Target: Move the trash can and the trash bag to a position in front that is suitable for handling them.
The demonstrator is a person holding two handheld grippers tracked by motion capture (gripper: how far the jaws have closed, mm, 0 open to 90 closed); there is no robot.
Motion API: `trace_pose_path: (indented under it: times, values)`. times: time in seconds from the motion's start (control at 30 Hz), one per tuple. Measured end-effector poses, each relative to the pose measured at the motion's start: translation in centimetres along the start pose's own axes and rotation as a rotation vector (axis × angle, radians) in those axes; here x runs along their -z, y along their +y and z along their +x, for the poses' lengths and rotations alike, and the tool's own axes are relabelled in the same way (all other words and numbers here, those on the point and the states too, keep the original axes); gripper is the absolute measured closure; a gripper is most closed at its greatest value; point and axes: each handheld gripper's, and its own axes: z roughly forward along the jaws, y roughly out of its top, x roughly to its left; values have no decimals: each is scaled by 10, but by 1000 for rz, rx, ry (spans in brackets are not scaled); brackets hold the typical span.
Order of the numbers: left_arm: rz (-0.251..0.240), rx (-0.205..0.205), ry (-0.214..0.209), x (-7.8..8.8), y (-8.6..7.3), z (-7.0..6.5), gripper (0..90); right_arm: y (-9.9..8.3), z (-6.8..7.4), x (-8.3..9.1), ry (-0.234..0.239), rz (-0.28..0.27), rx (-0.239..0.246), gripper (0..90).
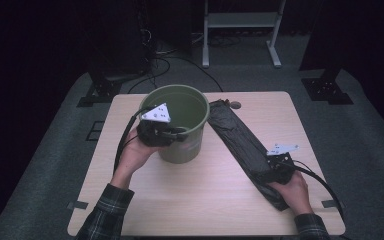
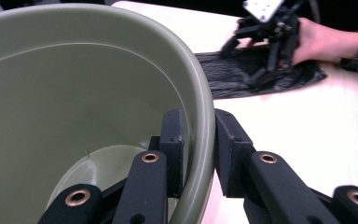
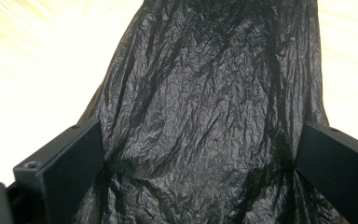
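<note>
Dark room, pale wooden table (image 1: 200, 195) under the high view, with a white frame and cables on the floor behind. We hold a gripper in each hand. Our left gripper (image 1: 172, 134) clamps the near-left rim of the olive green bucket (image 1: 186, 112); in the left gripper view one jaw sits inside the wall and the other outside, pinching the rim (image 2: 204, 116). The bucket stands upright at table centre-left and looks empty, smooth plastic, rigid enough to steer by the rim. Our right gripper (image 1: 275, 169) rests on the near end of the black bin bag (image 1: 237, 135), which lies flat in a long crumpled strip running diagonally from just beside the bucket toward the right front edge. In the right gripper view the jaws stand wide on either side of the bag (image 3: 205, 116), the thin film bunching slightly at the pads, so we call it a loose bracket, not a firm pinch. Step in hand, as we judge it: steadying the bucket while picking up the bag to line it. Next move calls for closing on the film, lifting it, and finding the bag's mouth; thin wrinkled plastic may slip.
</note>
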Motion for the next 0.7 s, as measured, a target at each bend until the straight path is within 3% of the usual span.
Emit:
trace_pose_path:
  times: [0.7]
  values:
    - [-23, -115, -86, 10, -5, -70, 743, 0, 0, 0, -2, 1, -2, 0]
